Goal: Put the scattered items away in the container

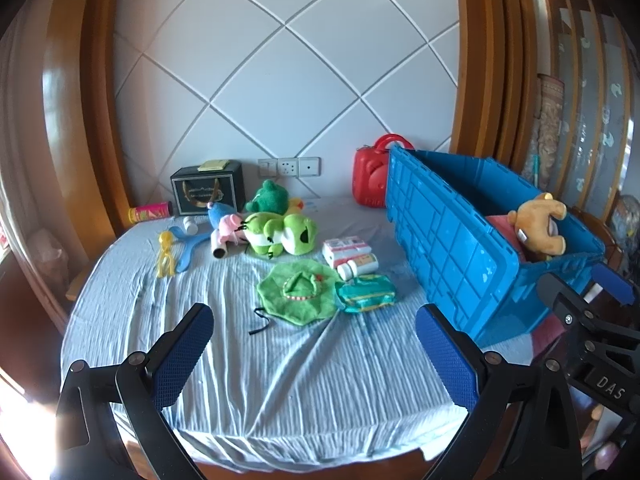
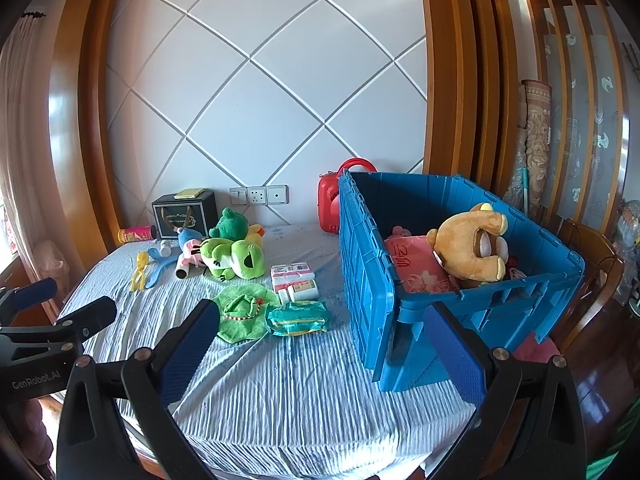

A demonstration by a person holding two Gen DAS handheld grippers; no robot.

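Left wrist view shows us backed off at the near edge of the bed [image 1: 280, 380], left gripper [image 1: 316, 352] with its jaws spread wide and nothing between them. The right gripper [image 2: 320, 352] is equally wide and empty, held just beside the near corner of the blue crate [image 2: 368, 280].

The crate sits at the right so either hand can drop things in; a brown teddy bear [image 2: 468, 248] and a pink cushion [image 2: 420, 272] already lie inside it. Still on the sheet, left of the crate, are the green cloth hat [image 1: 298, 292], the teal wipes pack [image 1: 366, 294], a white bottle [image 1: 356, 266], a white box [image 1: 344, 248] and, farther back, the frog plush [image 1: 280, 232].

We judge the hat and wipes the next picks, being nearest; both are soft and flat, so a pinch may catch the sheet too.
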